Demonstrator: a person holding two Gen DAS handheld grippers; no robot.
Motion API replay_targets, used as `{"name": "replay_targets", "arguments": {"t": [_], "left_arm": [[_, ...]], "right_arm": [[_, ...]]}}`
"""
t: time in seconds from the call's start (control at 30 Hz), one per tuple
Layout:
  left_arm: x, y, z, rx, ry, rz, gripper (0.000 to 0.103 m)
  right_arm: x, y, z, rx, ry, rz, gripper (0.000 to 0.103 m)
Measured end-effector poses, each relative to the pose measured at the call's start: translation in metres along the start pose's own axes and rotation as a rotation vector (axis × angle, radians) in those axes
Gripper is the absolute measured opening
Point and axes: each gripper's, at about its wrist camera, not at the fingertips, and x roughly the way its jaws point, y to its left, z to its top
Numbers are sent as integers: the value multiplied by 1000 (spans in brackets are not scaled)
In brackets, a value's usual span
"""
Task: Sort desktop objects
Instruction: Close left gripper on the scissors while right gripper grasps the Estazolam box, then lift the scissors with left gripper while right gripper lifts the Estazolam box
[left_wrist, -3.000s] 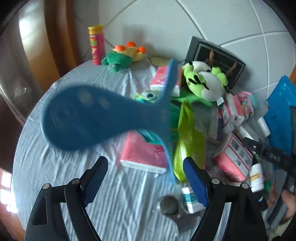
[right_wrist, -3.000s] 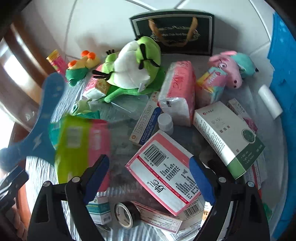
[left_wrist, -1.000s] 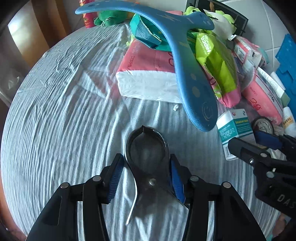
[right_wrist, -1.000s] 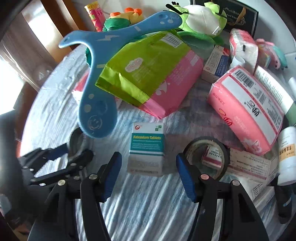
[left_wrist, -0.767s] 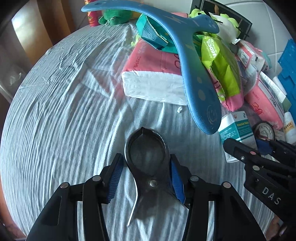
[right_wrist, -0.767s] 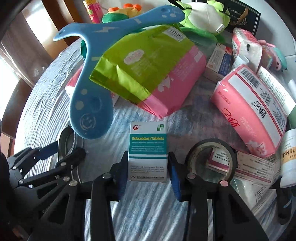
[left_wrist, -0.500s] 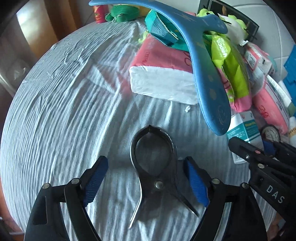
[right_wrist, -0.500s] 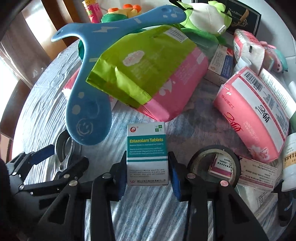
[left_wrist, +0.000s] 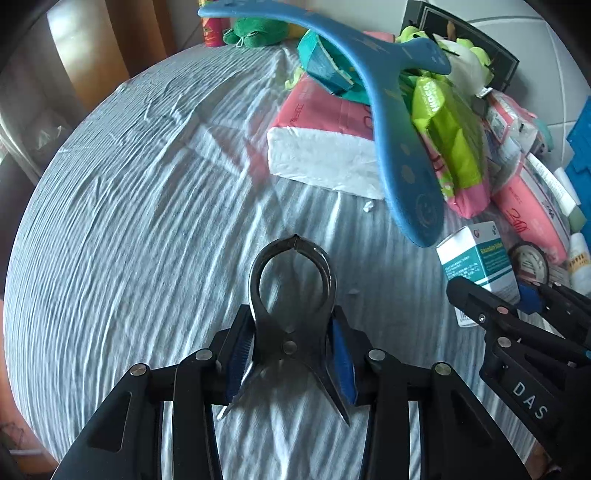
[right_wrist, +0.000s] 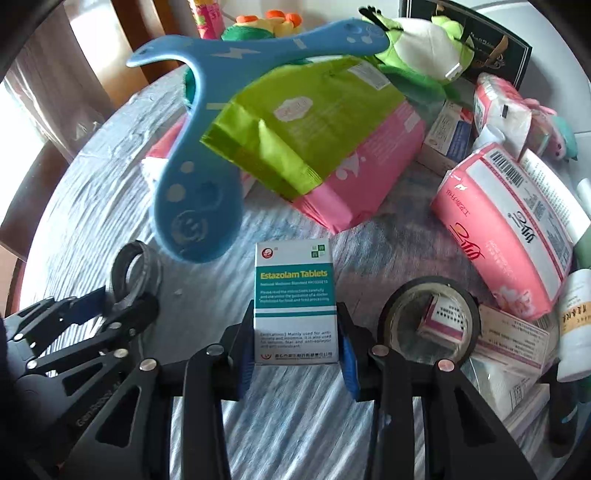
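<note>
Our left gripper (left_wrist: 291, 360) clamps metal pliers (left_wrist: 291, 295); our right gripper (right_wrist: 295, 350) clamps a tablet box (right_wrist: 295, 302). Both sit low over a round table's wrinkled pale-blue cloth (left_wrist: 129, 221), clutter heaped beyond, white tiled wall (left_wrist: 517, 22) behind.

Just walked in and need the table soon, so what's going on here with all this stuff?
A person is sorting clutter on a grey cloth-covered table with two handheld grippers. The left gripper is shut on black metal pincers; the right gripper is shut on a white-and-teal Estazolam tablet box. A large pile remains beyond them: a blue boomerang-shaped toy, pink tissue packs, plush toys, a black tape roll.
</note>
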Motion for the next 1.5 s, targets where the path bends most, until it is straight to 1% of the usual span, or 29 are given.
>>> {"name": "replay_targets", "arguments": {"t": [0.17, 0.33, 0.47, 0.63, 0.77, 0.9, 0.97, 1.1, 1.2, 1.37, 1.5], "left_arm": [[-22, -5, -8, -11, -39, 4, 40], [-46, 0, -1, -31, -96, 24, 40], [-84, -11, -6, -47, -163, 39, 40], [-131, -30, -4, -34, -235, 43, 40], [-171, -46, -4, 12, -298, 2, 40], [-211, -65, -5, 72, -377, -71, 40], [-228, -76, -8, 97, -412, -111, 40], [-255, -107, -10, 149, -444, -191, 40], [-275, -140, -11, 204, -466, -236, 40], [-309, -208, -19, 276, -524, -303, 40], [-334, -283, -31, 319, -580, -339, 40]], "right_arm": [[-19, 1, 2, -26, -28, 0, 38], [-46, 1, 0, -41, -72, -3, 38], [-80, -13, -6, -56, -122, 2, 38], [-126, -23, -11, -68, -195, 15, 38], [-174, -36, -19, -29, -270, -13, 38], [-223, -50, -27, 17, -348, -48, 38], [-248, -59, -34, 42, -382, -80, 38], [-292, -82, -49, 88, -440, -158, 38], [-331, -107, -64, 138, -495, -212, 38], [-389, -161, -91, 210, -585, -290, 38], [-429, -221, -121, 246, -658, -337, 38]]}}
